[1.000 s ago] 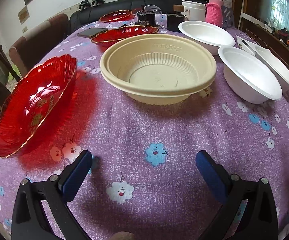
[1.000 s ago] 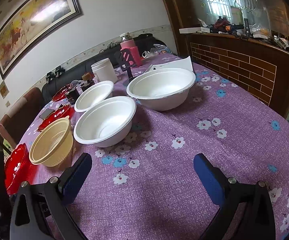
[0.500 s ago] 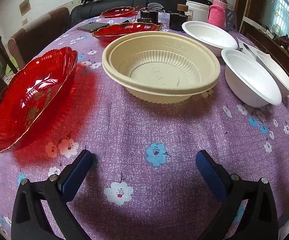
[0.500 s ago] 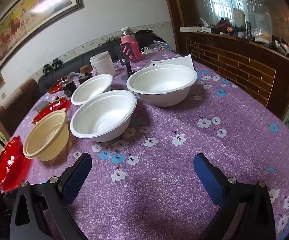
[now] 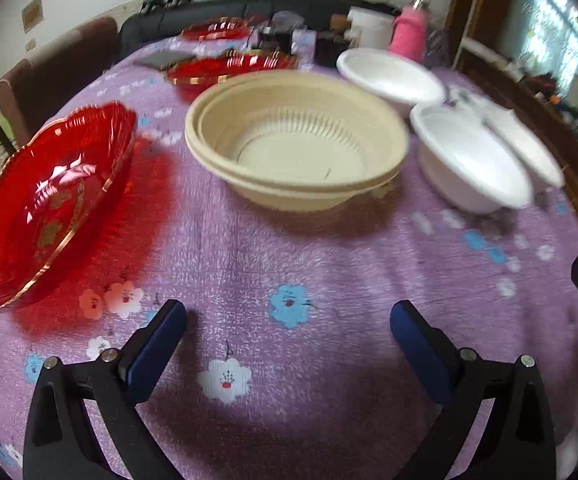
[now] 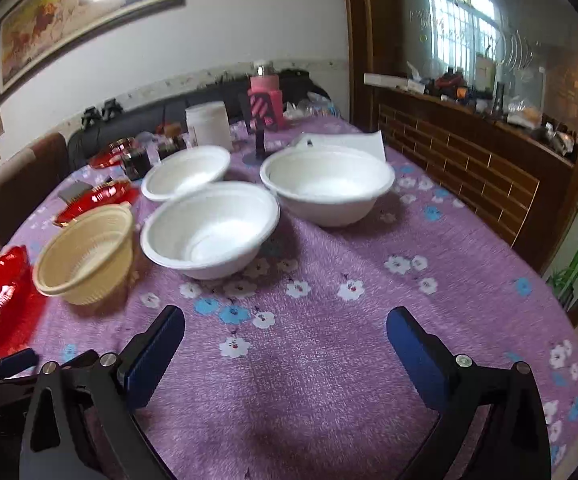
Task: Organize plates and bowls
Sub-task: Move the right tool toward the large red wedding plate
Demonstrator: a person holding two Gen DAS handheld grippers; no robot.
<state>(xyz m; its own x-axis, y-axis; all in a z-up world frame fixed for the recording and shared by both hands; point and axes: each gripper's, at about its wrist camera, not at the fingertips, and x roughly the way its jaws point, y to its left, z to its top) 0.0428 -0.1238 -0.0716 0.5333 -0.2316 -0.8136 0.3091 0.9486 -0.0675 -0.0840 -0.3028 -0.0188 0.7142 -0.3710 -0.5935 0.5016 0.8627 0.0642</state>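
Both sets of jaws stand wide and empty above the surface (image 6: 329,380). Ahead of the left gripper (image 5: 289,332) sits the beige bowl (image 5: 297,140), the red plate (image 5: 49,204) off to its left. The right gripper (image 6: 285,334) faces the nearest white bowl (image 6: 211,230), slightly left; two more lie beyond.

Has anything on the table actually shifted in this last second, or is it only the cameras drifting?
Only the cameras drifted. Both grippers eased slightly toward the dishes: the left gripper toward the beige bowl, the right gripper toward the nearest white bowl. Nothing was grasped or released; both jaws stayed open. The dishes kept their places.
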